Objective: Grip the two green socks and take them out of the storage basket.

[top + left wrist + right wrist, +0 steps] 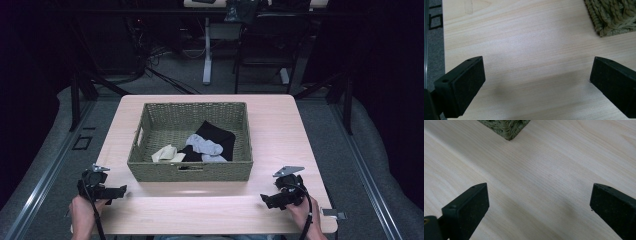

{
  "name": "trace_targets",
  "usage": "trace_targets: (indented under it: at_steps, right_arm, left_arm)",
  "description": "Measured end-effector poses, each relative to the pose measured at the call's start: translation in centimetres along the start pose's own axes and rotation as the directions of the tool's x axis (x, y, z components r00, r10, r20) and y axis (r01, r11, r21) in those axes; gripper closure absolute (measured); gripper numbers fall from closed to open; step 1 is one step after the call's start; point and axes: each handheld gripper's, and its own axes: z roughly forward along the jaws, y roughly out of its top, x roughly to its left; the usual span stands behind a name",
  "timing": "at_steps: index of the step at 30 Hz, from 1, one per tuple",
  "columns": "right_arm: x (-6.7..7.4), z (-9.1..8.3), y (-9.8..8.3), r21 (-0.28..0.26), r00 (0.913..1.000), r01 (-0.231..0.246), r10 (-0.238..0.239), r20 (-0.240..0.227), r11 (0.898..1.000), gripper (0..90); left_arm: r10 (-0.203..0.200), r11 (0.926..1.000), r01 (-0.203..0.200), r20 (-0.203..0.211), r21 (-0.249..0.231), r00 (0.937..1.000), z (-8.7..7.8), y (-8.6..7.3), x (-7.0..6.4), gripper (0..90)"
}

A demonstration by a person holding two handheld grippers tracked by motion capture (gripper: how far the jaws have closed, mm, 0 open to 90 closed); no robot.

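Woven basket [190, 170] sitting mid-bench [280, 120], socks piled inside (black, grey, cream). Left tool [116, 192] near-left of it, jaws wide apart, holding nothing. Right tool [266, 200] near-right, same deal, empty too.

Your left gripper [536, 82] is hovering over the pale wooden table [524, 45] with its two black jaws standing wide apart and nothing between them. A corner of the woven basket [611, 15] is sitting at the upper right, well clear of the jaws.
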Motion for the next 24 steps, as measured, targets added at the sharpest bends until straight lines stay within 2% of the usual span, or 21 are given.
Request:
trace_targets:
  at_steps: [4,7,11,14,21,24]
  right_arm:
    - [0.0,0.0,0.0,0.003,1.0,0.002,-0.002,0.005,1.0,1.7]
    - [0.0,0.0,0.0,0.007,1.0,0.004,-0.004,0.004,1.0,1.7]
    - [0.0,0.1,-0.1,0.0,1.0,-0.005,0.005,0.002,1.0,1.7]
    - [0.0,0.0,-0.1,-0.002,1.0,-0.006,0.006,0.005,1.0,1.7]
    - [0.0,0.2,-0.1,0.008,0.9999,-0.004,0.004,0.011,1.0,1.7]
    - [0.0,0.2,-0.1,0.01,0.9999,-0.005,0.005,0.011,1.0,1.7]
  left_arm:
    - [0.0,0.9999,0.0,0.003,-0.014,1.0,-0.7,0.2,0.2,0.0]
    - [-0.015,0.999,0.016,0.01,-0.041,0.9998,-1.3,0.5,0.2,0.0]
    - [-0.009,0.9983,0.011,0.02,-0.058,0.9998,-2.2,0.9,0.1,0.0]
    - [-0.018,0.9964,0.022,0.051,-0.081,0.9985,-3.2,1.4,0.1,0.0]
    - [-0.015,0.9897,0.027,0.086,-0.141,0.9962,-5.5,2.9,0.0,0.0]
    - [0.007,0.9893,0.007,0.098,-0.145,0.9951,-6.2,3.9,-0.4,0.0]
